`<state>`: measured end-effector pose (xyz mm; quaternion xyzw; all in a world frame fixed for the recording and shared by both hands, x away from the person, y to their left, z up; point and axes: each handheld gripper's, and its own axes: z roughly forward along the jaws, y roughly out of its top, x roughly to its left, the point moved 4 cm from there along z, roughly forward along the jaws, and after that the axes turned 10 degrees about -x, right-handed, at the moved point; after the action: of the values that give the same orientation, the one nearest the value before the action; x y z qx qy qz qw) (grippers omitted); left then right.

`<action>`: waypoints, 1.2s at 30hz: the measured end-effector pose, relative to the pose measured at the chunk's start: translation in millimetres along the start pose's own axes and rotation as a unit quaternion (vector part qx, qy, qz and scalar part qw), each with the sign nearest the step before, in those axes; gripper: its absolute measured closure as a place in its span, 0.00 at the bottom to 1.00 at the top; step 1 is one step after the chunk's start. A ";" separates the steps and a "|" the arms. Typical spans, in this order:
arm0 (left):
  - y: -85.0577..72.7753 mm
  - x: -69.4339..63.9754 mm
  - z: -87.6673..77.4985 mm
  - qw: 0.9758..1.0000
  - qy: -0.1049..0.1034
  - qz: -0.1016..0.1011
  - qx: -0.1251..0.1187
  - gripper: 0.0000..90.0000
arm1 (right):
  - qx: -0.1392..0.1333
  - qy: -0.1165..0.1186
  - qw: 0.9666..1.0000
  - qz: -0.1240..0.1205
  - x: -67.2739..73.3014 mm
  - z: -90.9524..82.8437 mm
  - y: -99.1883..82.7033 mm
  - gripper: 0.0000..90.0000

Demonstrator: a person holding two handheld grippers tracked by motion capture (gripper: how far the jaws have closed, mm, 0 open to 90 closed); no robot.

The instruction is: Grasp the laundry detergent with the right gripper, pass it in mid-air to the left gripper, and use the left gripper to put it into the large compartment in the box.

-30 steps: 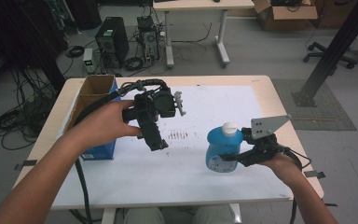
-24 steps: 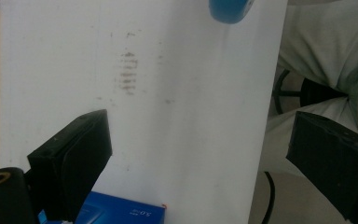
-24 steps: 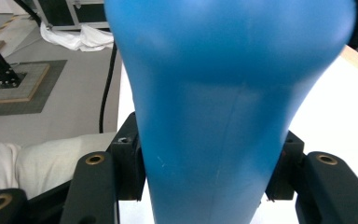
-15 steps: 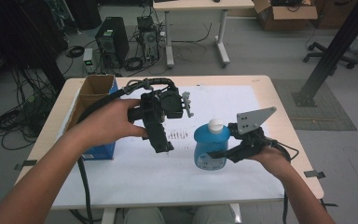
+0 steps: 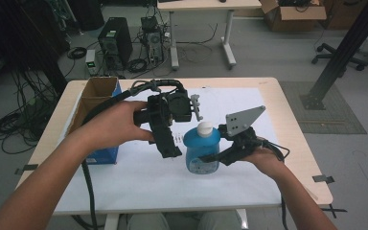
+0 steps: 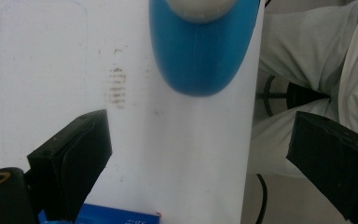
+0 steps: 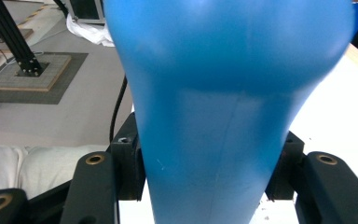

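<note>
Here the right tool point(image 5: 214, 156) clamps the blue plastic bottle with white cap point(image 5: 201, 152); the left tool point(image 6: 200, 154), at its ten o'clock, gapes unclenched.

Blue plastic bottle with white cap point(image 5: 201, 152) upright near middle of white paper sheet point(image 5: 139, 177) covering wooden table point(image 5: 294, 129). Right gripper point(image 5: 210, 158) at bottle's right, jaws either side of body. Left gripper point(image 5: 168, 149) above sheet, just left of bottle, jaws apart. Open cardboard box with blue side point(image 5: 94, 103) at table's left edge, behind left forearm.
</note>
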<state>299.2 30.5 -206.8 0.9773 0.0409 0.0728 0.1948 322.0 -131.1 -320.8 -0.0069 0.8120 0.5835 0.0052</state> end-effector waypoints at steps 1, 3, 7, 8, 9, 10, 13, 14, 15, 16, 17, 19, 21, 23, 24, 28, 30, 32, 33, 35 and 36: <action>0.0 0.0 0.0 1.000 0.000 0.000 0.000 0.07 | 0.000 0.000 1.000 0.000 0.0 0.0 0.0 0.49; 0.6 -0.6 0.4 1.000 -0.001 -0.001 -0.001 0.07 | 0.001 0.005 1.000 0.000 0.1 3.9 1.0 0.49; 2.5 -1.3 2.4 1.000 -0.005 0.001 0.000 0.07 | 0.003 0.013 1.000 -0.003 -0.3 12.3 3.8 0.49; 2.5 -1.3 2.4 1.000 -0.005 0.001 0.000 0.07 | 0.003 0.013 1.000 -0.003 -0.3 12.3 3.8 0.49; 3.4 -1.6 2.9 1.000 -0.006 0.002 0.001 0.07 | 0.002 0.015 1.000 -0.004 -0.6 14.6 5.3 0.49; 3.7 -1.7 3.1 1.000 -0.006 0.002 0.000 0.07 | 0.002 0.016 1.000 -0.005 -0.8 15.6 5.9 0.49; 4.5 -1.1 3.5 1.000 -0.006 0.003 0.000 0.07 | 0.004 0.019 1.000 -0.008 -1.1 18.5 7.6 0.49; 4.9 -0.7 3.6 1.000 -0.006 0.002 -0.001 0.07 | 0.005 0.020 1.000 -0.009 -0.9 19.4 8.0 0.49; 5.3 -0.7 3.8 1.000 -0.007 0.001 -0.003 0.07 | 0.004 0.021 1.000 -0.010 -0.6 20.5 8.4 0.49; 5.3 -0.7 3.8 1.000 -0.007 0.001 -0.003 0.07 | 0.004 0.022 1.000 -0.011 -0.5 21.5 8.8 0.49; 5.9 -0.7 4.2 1.000 -0.007 0.002 -0.006 0.07 | 0.004 0.023 1.000 -0.011 -0.2 22.5 9.0 0.49; 7.7 -1.0 5.6 1.000 -0.007 0.005 -0.007 0.07 | 0.004 0.025 1.000 -0.011 -0.2 24.7 9.5 0.49; 8.4 -1.0 6.1 1.000 -0.008 0.006 -0.006 0.07 | 0.005 0.025 1.000 -0.011 -0.1 25.8 9.8 0.49; 10.1 -1.3 8.8 1.000 -0.009 0.007 -0.006 0.07 | 0.005 0.026 1.000 -0.012 -0.3 28.8 11.0 0.49; 10.6 -1.3 9.9 1.000 -0.009 0.008 -0.005 0.07 | 0.005 0.027 1.000 -0.011 -0.4 29.6 11.3 0.49; 11.4 -1.6 13.5 1.000 -0.010 0.006 -0.005 0.08 | 0.004 0.028 1.000 -0.012 -0.2 31.6 12.5 0.49; 11.6 -1.2 16.8 1.000 -0.010 0.008 -0.003 0.08 | 0.002 0.029 0.999 -0.012 0.0 32.9 13.4 0.49; 11.6 -1.1 17.9 1.000 -0.011 0.007 -0.002 0.08 | 0.002 0.030 0.999 -0.012 0.1 33.3 13.5 0.49; 11.7 -0.7 18.9 1.000 -0.011 0.007 -0.002 0.08 | 0.002 0.030 0.999 -0.012 0.0 33.7 13.7 0.49; 11.4 -0.3 21.7 1.000 -0.012 0.006 -0.002 0.08 | 0.004 0.029 1.000 -0.011 0.0 34.1 13.8 0.49; 11.4 -0.3 21.7 1.000 -0.012 0.006 -0.002 0.08 | 0.004 0.029 1.000 -0.011 0.0 34.1 13.8 0.49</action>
<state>303.0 11.8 -222.2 0.9779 0.0329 0.0621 0.1971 321.8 -94.3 -318.5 -0.0331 0.8140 0.5798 -0.0116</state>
